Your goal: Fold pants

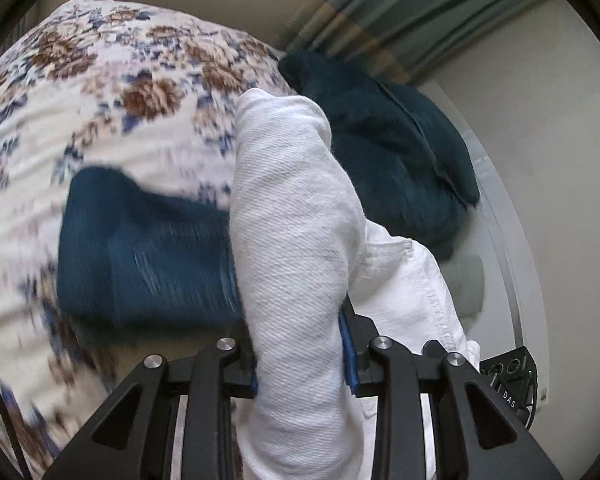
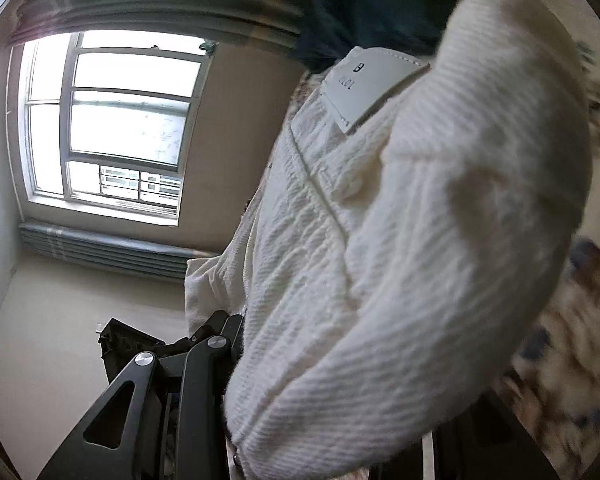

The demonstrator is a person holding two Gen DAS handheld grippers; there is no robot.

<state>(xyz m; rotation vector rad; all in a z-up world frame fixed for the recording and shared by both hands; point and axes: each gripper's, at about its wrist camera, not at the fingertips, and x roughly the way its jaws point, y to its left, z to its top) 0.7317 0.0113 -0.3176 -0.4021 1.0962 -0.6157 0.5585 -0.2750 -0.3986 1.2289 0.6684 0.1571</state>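
A thick bunch of white twill pants (image 1: 292, 216) rises up the middle of the left wrist view. My left gripper (image 1: 302, 368) is shut on it, blue pads pressed against both sides of the cloth. In the right wrist view the same white pants (image 2: 400, 240) fill the centre and right, with a pale waistband label (image 2: 372, 84) near the top. My right gripper (image 2: 288, 376) is shut on that bunch; only its left finger (image 2: 208, 356) shows, the other is hidden under the cloth. Both views are motion-blurred.
Below lies a floral bedspread (image 1: 100, 100) carrying a folded dark teal garment (image 1: 140, 256) and a second teal pile (image 1: 388, 152). A grey-green curtain (image 1: 400, 12) hangs beyond. The right wrist view shows a bright window (image 2: 120, 120) and a radiator (image 2: 100, 248).
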